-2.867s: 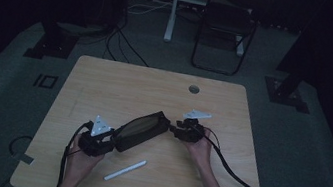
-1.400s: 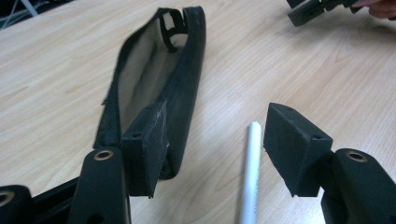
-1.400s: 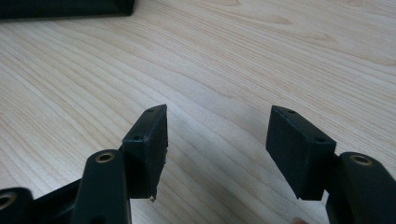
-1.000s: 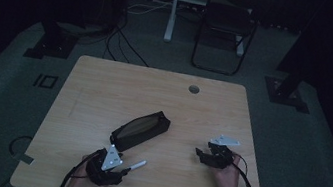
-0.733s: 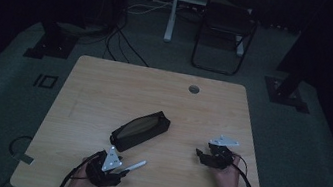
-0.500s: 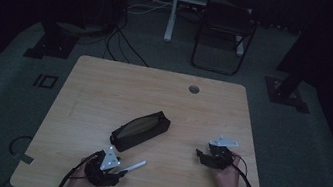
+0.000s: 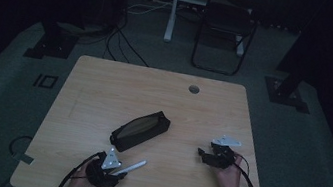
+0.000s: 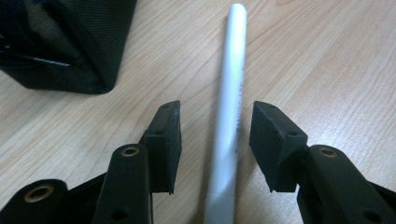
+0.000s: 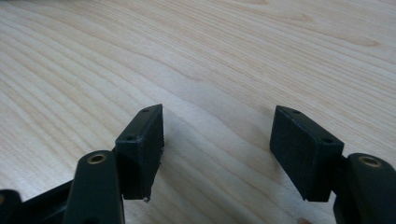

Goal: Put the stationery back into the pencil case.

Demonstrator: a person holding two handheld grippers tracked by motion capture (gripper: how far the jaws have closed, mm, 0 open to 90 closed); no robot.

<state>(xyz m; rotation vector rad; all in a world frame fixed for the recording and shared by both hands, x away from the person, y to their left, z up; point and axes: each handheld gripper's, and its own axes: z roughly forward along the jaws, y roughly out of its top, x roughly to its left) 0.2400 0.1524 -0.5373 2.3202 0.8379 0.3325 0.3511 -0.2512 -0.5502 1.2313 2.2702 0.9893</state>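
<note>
In the left gripper view, the left hand-held gripper [image 8: 215,140] has its jaws on both sides of a white pen [image 8: 229,116], closing in but with small gaps. The pen lies on the wooden tabletop [image 7: 103,93], lower left in the high view. A black fabric pouch [image 7: 140,130] lies in the middle. The right hand-held gripper [image 9: 217,149] stands wide over bare wood.

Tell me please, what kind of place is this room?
Probably a lab or studio for recording, kept dark. A lone wooden table stands on grey carpet, with cables running across the floor and a folding chair behind.
</note>
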